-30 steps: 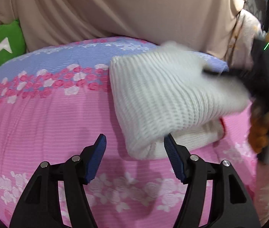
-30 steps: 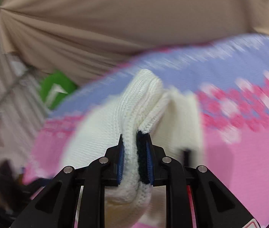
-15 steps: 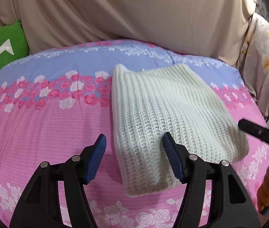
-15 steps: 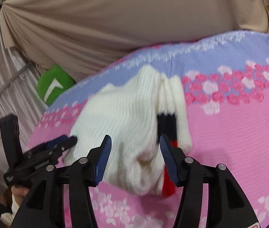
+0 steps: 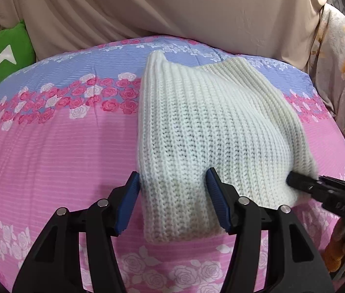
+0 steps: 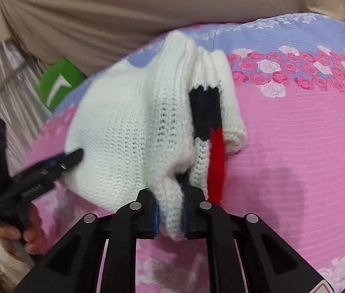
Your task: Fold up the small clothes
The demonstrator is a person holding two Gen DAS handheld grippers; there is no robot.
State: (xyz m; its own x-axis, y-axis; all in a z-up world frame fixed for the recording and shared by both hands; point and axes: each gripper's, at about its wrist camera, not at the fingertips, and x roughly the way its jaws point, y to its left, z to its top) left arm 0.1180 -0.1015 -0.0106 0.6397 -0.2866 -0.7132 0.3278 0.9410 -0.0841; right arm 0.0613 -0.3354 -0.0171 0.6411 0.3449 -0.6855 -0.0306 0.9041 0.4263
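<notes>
A folded white knit sweater (image 5: 211,131) lies on the pink and blue floral bedspread (image 5: 57,151). In the right wrist view the sweater (image 6: 128,122) shows a black and red stripe (image 6: 215,144) at its open edge. My left gripper (image 5: 172,195) is open, its jaws standing either side of the sweater's near left corner. My right gripper (image 6: 170,217) is shut on a fold of the sweater's near edge. The right gripper's tip also shows in the left wrist view (image 5: 319,185), against the sweater's right side.
A green cushion (image 5: 1,56) lies at the bed's far left corner. A beige curtain (image 5: 172,7) hangs behind the bed. Floral cloth (image 5: 336,68) hangs at the right. The left gripper shows in the right wrist view (image 6: 50,166), held by a hand.
The right gripper laid the sweater down and opened, then shut again on its near edge. The left gripper moved forward until its open jaws straddle the sweater's corner.
</notes>
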